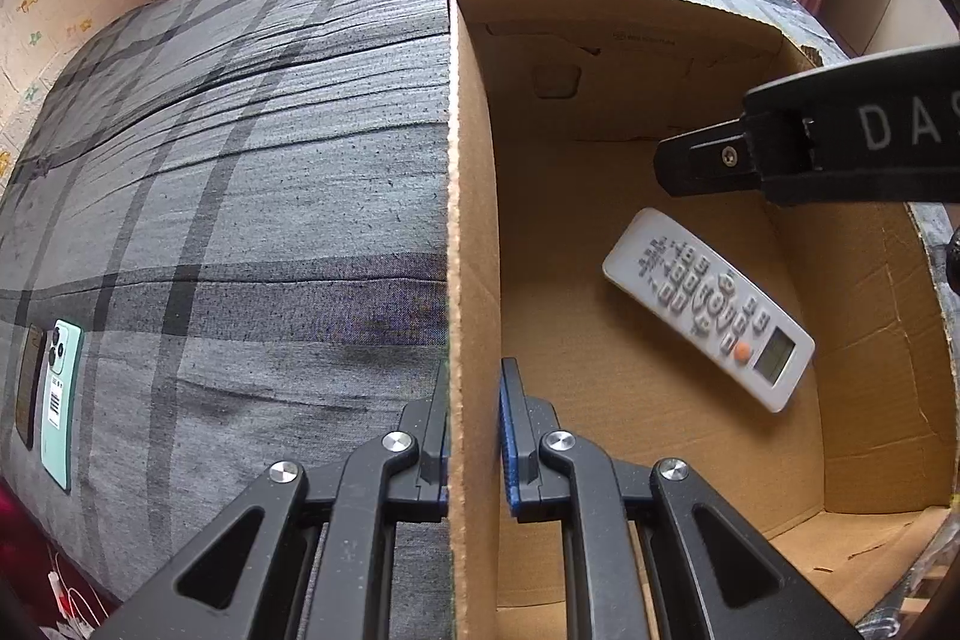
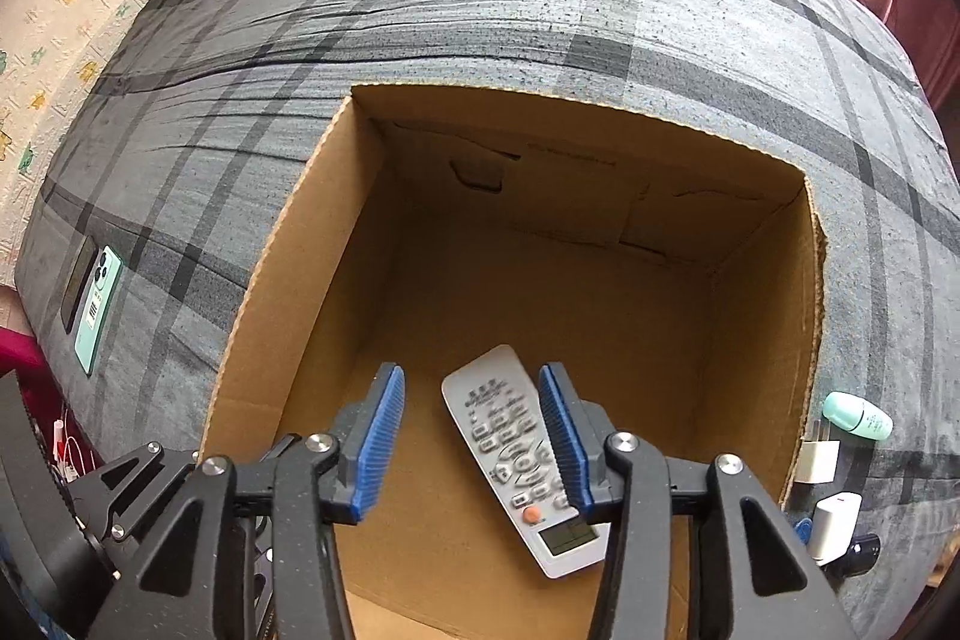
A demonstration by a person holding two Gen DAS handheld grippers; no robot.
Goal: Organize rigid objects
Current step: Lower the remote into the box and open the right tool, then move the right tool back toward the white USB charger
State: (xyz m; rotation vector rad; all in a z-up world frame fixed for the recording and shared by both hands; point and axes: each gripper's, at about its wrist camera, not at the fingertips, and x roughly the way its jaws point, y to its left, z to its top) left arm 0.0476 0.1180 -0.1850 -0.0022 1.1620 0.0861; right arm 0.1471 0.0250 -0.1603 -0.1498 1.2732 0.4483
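While the left hand-held gripper [image 1: 474, 436] is clamping the cardboard box's [image 1: 474, 196] left wall between its pads, the right hand-held gripper [image 2: 471, 436] is hovering over the box with jaws parted, gripping nothing. A white remote control [image 2: 522, 460] is lying face up on the box floor, below those pads and slightly blurred. Two phones [image 1: 51, 388] are resting side by side on the grey checked bed [image 1: 240, 196], well apart from the box.

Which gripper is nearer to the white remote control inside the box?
Right. The right gripper hangs open directly above the remote control; the left gripper is off to its side, shut on the cardboard box wall.
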